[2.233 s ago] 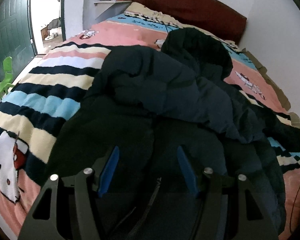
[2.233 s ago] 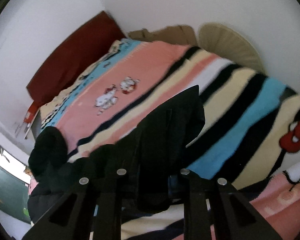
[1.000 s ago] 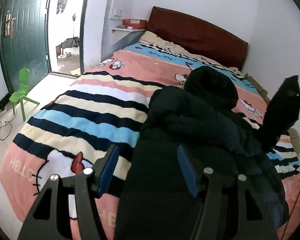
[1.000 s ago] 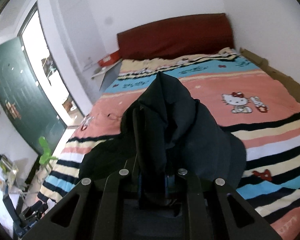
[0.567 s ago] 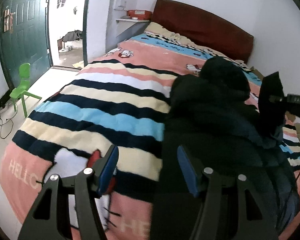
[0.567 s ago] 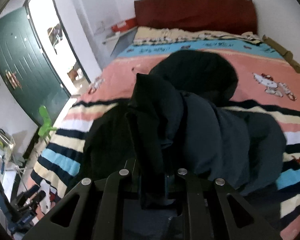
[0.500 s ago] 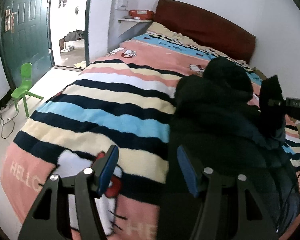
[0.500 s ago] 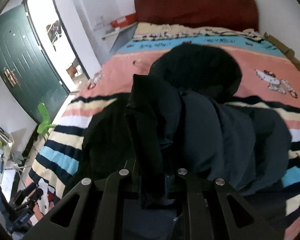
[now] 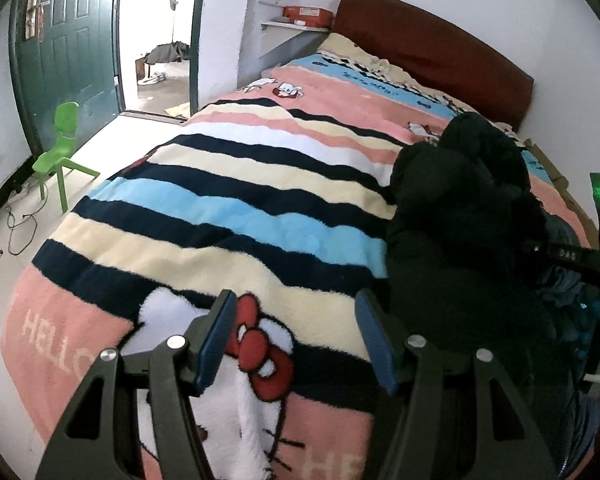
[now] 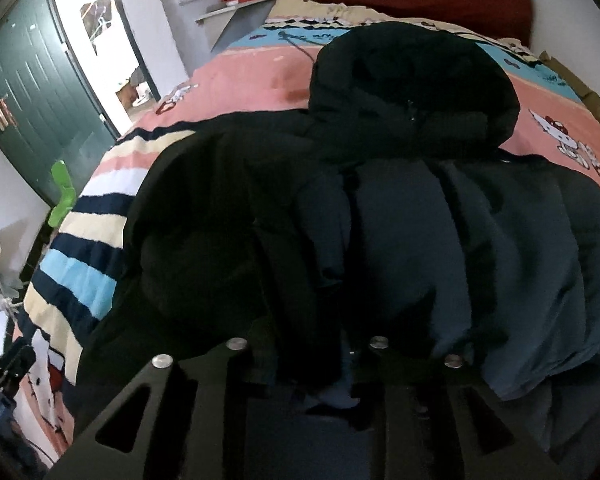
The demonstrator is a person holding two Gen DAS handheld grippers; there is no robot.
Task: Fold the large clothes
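Across the bed [image 9: 228,200], under a striped cartoon blanket, the dark hooded coat [image 10: 440,216] lies bunched on the side away from the door [image 9: 64,52], its hood [image 10: 412,60] toward the headboard [image 9: 440,60]. In the right wrist view a sleeve or side panel is drawn over the coat's body, so the fold looks partly made, not finished.

The right gripper [image 10: 304,368] is pressed low into the coat, and dark cloth sits between its fingers; it appears clamped on a fold of the coat, though the fingertips themselves are buried in cloth. The left gripper [image 9: 296,340] hangs over bare blanket just beside the coat's near edge, its blue pads [image 9: 216,336] well apart and holding nothing.

To do this step well, the right gripper should probably lay its fold flat and straight across the coat before letting go, since padded cloth tends to spring back. The left gripper would do best to pin or take the near edge, keeping the body from sliding. A green chair [image 9: 60,136] stands by the door, well clear.
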